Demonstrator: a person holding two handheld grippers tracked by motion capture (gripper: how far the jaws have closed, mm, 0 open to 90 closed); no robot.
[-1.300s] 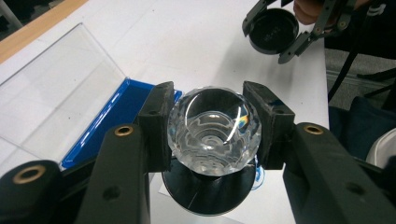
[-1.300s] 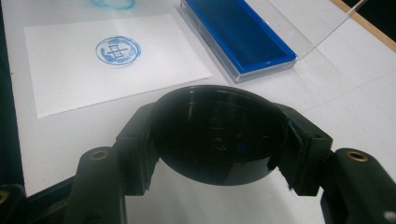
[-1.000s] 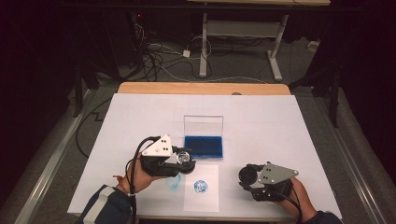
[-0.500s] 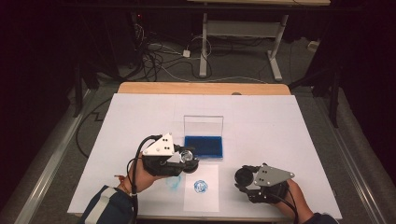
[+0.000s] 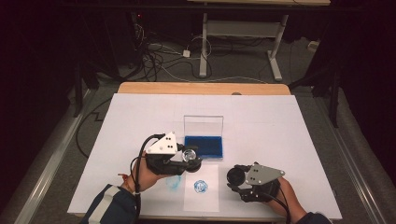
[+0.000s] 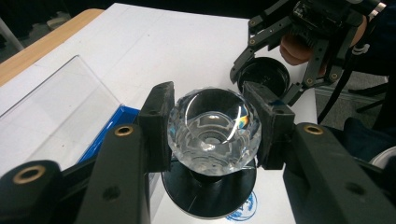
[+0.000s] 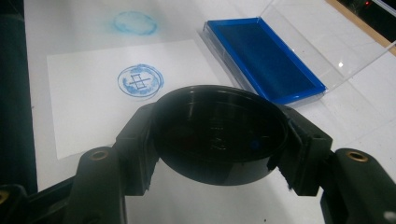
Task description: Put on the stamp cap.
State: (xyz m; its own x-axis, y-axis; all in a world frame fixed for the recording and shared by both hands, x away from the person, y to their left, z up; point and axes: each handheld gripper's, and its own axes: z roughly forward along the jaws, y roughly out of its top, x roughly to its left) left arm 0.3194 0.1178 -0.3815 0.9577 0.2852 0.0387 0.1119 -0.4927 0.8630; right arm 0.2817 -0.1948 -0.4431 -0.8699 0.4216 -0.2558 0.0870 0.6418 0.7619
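Observation:
My left gripper [image 5: 190, 157] is shut on a stamp [image 5: 189, 155] with a clear faceted knob and a round black base, held just above the near left corner of the blue ink pad [image 5: 204, 145]. In the left gripper view the jaws press on both sides of the knob [image 6: 212, 126]. My right gripper [image 5: 235, 176] is shut on a round black cap [image 5: 234, 175], low over the table to the right of the paper sheet [image 5: 201, 198]. The cap [image 7: 219, 133] sits between the jaws in the right gripper view. The paper bears a round blue stamped mark [image 5: 201, 185].
The ink pad's clear lid [image 5: 203, 125] stands open behind it. A blue smudge [image 5: 173, 183] marks the white table cover [image 5: 280, 126] left of the paper. A wooden edge [image 5: 201, 88] runs along the far side; cables and a desk frame lie on the floor beyond.
My right gripper with the cap has edged a little to the left, toward the paper. The left gripper and the stamp have kept still.

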